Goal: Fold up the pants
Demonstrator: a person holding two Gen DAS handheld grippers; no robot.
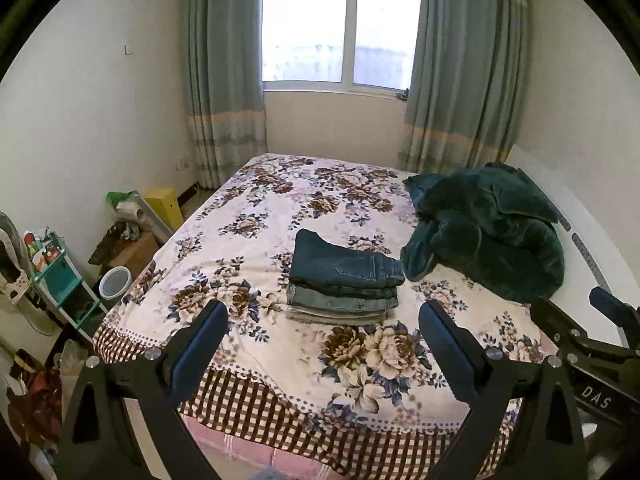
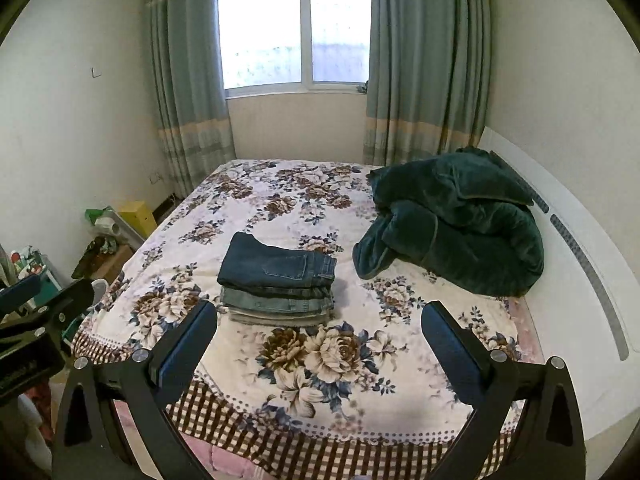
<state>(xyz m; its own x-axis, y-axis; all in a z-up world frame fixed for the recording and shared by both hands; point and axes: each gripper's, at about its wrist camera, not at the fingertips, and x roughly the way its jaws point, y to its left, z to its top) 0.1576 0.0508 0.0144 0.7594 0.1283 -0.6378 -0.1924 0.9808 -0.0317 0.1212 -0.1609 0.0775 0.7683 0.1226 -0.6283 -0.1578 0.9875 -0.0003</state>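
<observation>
Folded jeans (image 1: 345,265) topped a stack (image 1: 340,300) mid-bed (image 1: 280,364), touching the green blanket (image 1: 488,236) on the right; left tongs (image 1: 323,360) and right tongs (image 2: 320,356) gaped empty, near edge; a clumsy grab might topple the stack or snag the blanket.

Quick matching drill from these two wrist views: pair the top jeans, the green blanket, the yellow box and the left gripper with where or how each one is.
Things:
1. top jeans
2. green blanket
3. yellow box
4. left gripper

States:
A. heaped loosely on the bed, right of the stack
B. open, holding nothing
C. on the floor left of the bed
D. folded, topmost of the stack

Pairs: 1-D, 2-A, 3-C, 4-B
</observation>
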